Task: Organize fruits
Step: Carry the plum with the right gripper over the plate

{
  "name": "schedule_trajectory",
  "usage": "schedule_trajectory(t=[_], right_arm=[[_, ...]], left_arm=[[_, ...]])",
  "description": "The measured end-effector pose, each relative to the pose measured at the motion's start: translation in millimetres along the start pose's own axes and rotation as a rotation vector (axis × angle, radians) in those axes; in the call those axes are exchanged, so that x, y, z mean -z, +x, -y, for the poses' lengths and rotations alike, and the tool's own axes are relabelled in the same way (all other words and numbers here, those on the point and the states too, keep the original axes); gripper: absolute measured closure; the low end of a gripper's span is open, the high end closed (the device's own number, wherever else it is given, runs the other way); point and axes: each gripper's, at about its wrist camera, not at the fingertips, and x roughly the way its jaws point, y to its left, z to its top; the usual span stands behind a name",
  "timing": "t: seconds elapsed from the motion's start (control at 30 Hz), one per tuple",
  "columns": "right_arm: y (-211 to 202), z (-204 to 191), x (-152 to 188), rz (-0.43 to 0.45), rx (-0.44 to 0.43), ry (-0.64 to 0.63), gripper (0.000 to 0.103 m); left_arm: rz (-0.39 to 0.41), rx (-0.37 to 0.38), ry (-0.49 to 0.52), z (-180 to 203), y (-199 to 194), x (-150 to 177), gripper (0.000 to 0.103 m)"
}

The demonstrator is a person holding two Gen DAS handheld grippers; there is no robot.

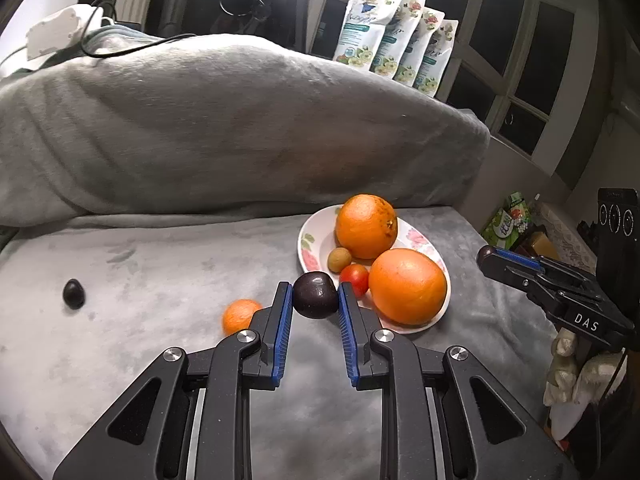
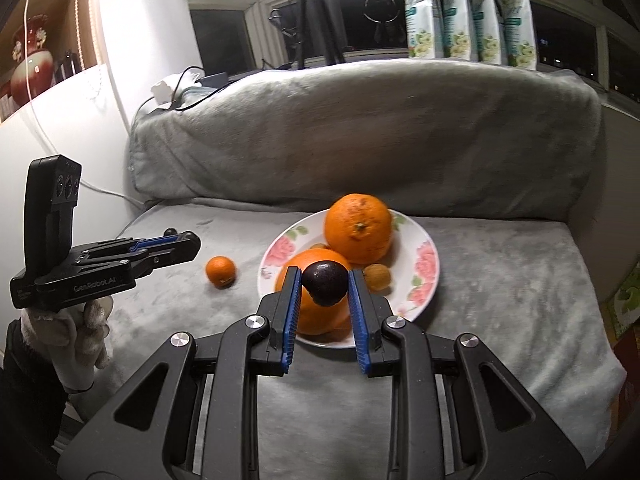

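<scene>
My left gripper (image 1: 315, 288) is shut on a dark purple fruit (image 1: 315, 298), held just left of the flowered plate (image 1: 310, 236). My right gripper (image 2: 324, 276) is shut on another dark purple fruit (image 2: 325, 286), above the plate's (image 2: 424, 280) near side. On the plate lie two large oranges (image 1: 407, 286) (image 1: 366, 226), a small brown fruit (image 1: 339, 259) and a red tomato (image 1: 355, 277). A small mandarin (image 1: 240, 315) (image 2: 220, 271) and a small dark fruit (image 1: 73, 293) lie on the grey blanket. The right gripper (image 1: 486, 255) shows at the left wrist view's right edge, the left gripper (image 2: 194, 242) at the right wrist view's left.
A long grey cushion (image 1: 240, 120) runs behind the blanket-covered seat (image 1: 160, 264). Several refill pouches (image 1: 396, 44) stand on the sill behind it, beside a tripod (image 2: 314, 12). Cables and a white adapter (image 2: 164, 90) lie at the cushion's left end. Gloved hands (image 2: 80, 332) hold the grippers.
</scene>
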Motion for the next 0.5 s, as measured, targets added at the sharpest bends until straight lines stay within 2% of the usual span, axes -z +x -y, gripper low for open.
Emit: schedule_trajectory(t=[0.5], right_arm=[[13.1, 34.1, 4.7, -0.036, 0.052, 0.038, 0.078]], left_arm=[[-0.042, 0.017, 0.005, 8.6, 26.6, -4.3, 0.082]])
